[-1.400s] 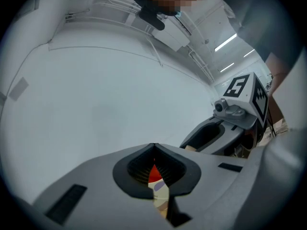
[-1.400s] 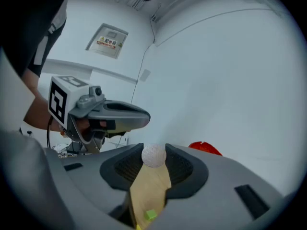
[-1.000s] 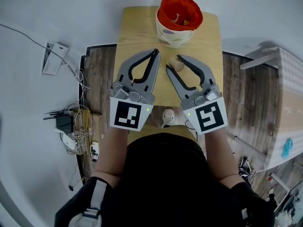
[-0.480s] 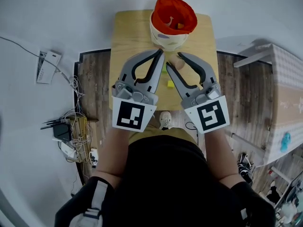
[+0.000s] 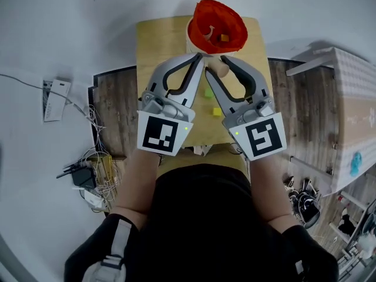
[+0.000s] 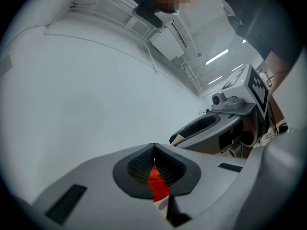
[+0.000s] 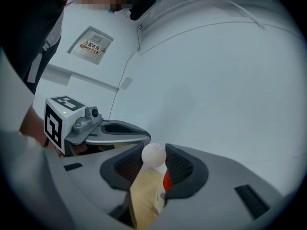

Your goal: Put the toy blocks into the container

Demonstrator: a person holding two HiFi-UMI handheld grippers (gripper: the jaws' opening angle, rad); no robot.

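Note:
The container (image 5: 205, 44), a cream basket with a red lining, stands at the far end of the wooden table (image 5: 155, 46); an orange block (image 5: 224, 38) lies inside it. My right gripper (image 5: 217, 67) is shut on a beige wooden ball (image 5: 220, 70) just short of the container's near rim; in the right gripper view the ball (image 7: 154, 155) sits pinched between the pads. To its left my left gripper (image 5: 200, 58) is shut and holds nothing, its tips by the container's side. A green block (image 5: 208, 93) and a yellow block (image 5: 217, 111) lie on the table between the two grippers.
A small pale figure peeks out at the table's near edge (image 5: 197, 150). Cables and boxes (image 5: 88, 175) lie on the floor at the left. A white table (image 5: 352, 98) stands at the right.
Both grippers have moved away from me toward the container, the right one carrying the ball. The green and yellow blocks, hidden under the grippers before, now show between them.

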